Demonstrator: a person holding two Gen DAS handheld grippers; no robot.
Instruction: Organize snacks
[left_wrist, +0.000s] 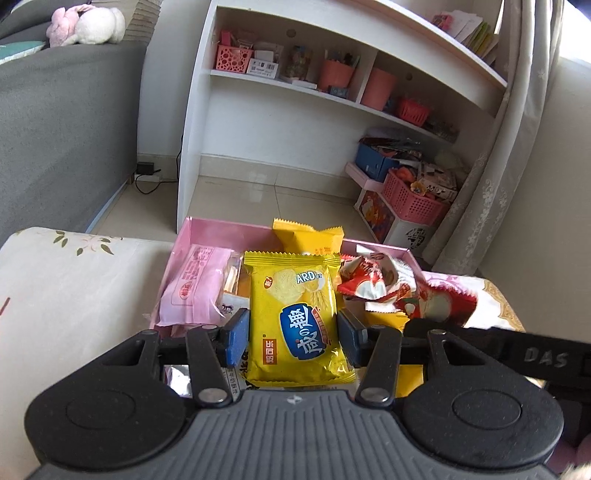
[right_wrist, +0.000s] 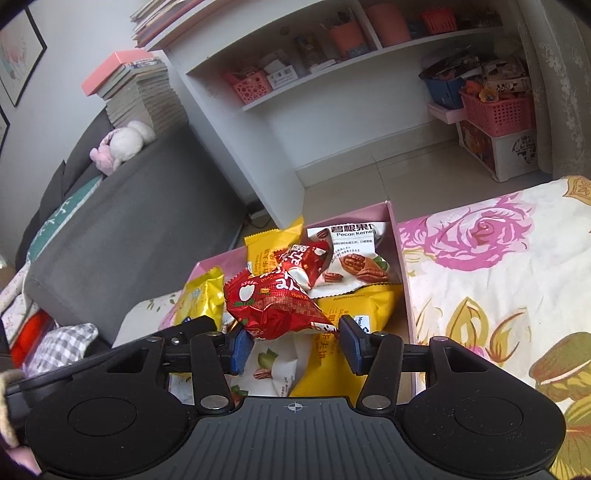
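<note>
An open pink box (left_wrist: 221, 226) stands on a flowered cloth, filled with snack packets. My left gripper (left_wrist: 291, 332) is shut on a yellow cracker packet (left_wrist: 295, 295), its blue pads pressed against both long sides, just over the box's near end. In the right wrist view the same pink box (right_wrist: 400, 266) holds yellow packets, pecan packets (right_wrist: 354, 258) and two red ones. The nearer red packet (right_wrist: 273, 302) lies on the pile between the pads of my right gripper (right_wrist: 295, 343), which stands open, barely touching it.
A white shelf unit (left_wrist: 280, 110) with pink baskets stands on the tiled floor behind the box. A grey sofa (right_wrist: 122, 221) runs along the left. Pink crates (left_wrist: 410, 199) sit by the curtain. Flowered cloth (right_wrist: 498, 280) stretches to the right of the box.
</note>
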